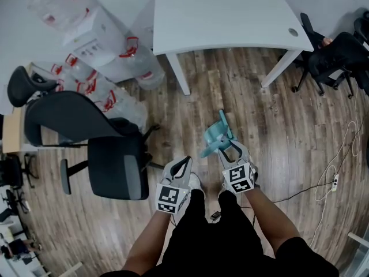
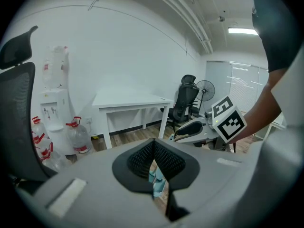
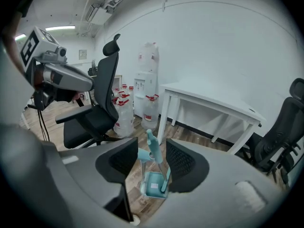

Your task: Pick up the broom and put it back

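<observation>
Right gripper view looks along the right gripper (image 3: 152,159), whose jaws stand wide apart. The broom (image 3: 156,152) rises between them, a slim pale-teal handle with a rounded top, gripped by neither pad. Below and just beyond the jaws, its lower end stands in a matching teal dustpan (image 3: 153,186) on the wooden floor (image 3: 187,136). Off to its left, the left gripper (image 2: 153,148) has its jaws pressed together, empty.

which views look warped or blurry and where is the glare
Head view: sharp, but fisheye bows the floor planks. Left gripper view: the left claw is near and soft; the ceiling light blows out. Right gripper view: dark rounded corners, broom sharp between the open right claw.
</observation>
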